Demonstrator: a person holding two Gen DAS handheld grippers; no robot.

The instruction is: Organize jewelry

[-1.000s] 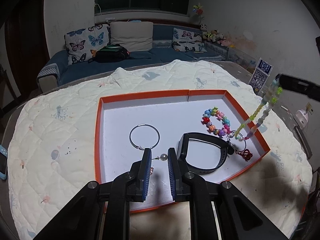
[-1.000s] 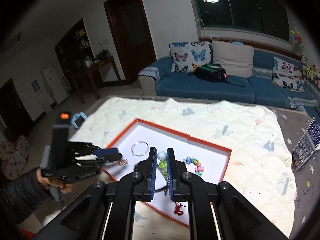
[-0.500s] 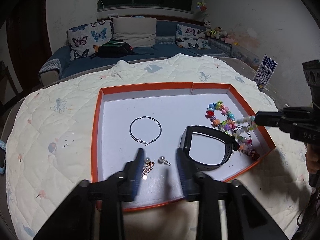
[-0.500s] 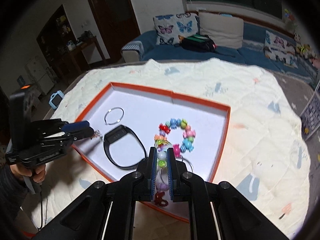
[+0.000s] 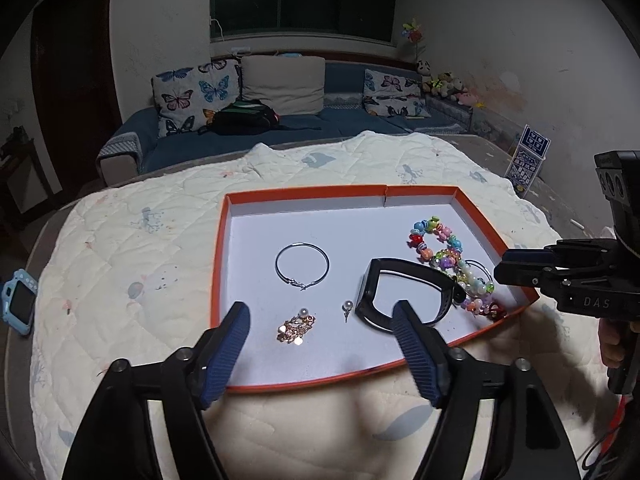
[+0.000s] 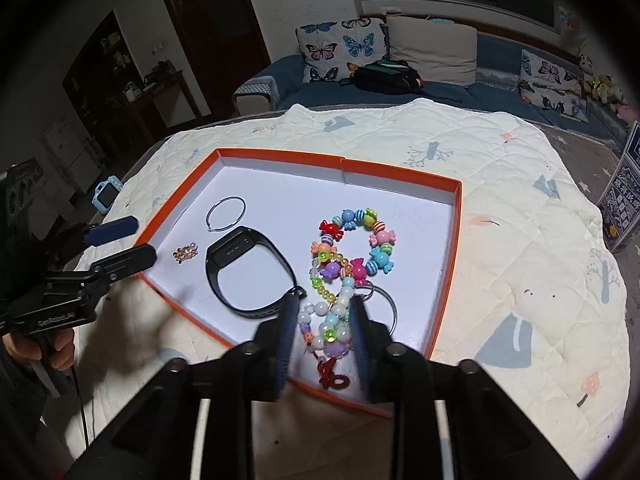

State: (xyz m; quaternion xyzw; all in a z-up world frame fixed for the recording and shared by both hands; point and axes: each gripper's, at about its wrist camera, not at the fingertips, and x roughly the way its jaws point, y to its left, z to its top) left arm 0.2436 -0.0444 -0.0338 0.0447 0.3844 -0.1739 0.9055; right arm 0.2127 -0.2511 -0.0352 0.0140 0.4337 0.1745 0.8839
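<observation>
An orange-rimmed white tray [image 5: 304,193] [image 6: 400,168] lies on a quilted table. In it are a thin silver hoop [image 5: 302,265] [image 6: 226,214], a black wristband [image 5: 404,292] [image 6: 250,272], a rose-gold earring [image 5: 296,326] [image 6: 186,252], a pearl stud [image 5: 347,307], a colourful candy-bead bracelet [image 5: 434,238] [image 6: 356,240] and a beaded keychain [image 5: 474,286] [image 6: 330,320]. My left gripper [image 5: 322,334] is open and empty above the tray's near edge. My right gripper [image 6: 322,326] is open, its fingers either side of the keychain lying in the tray.
A blue child's smartwatch [image 5: 20,306] [image 6: 105,196] lies at the table's left edge. A printed card [image 5: 528,156] [image 6: 624,204] stands at the right. A blue sofa [image 5: 280,124] with cushions and a black bag stands behind the table.
My left gripper opened and dropped the rose-gold earring beside the pearl stud. My right gripper lowered the beaded keychain into the tray and opened, releasing it.
</observation>
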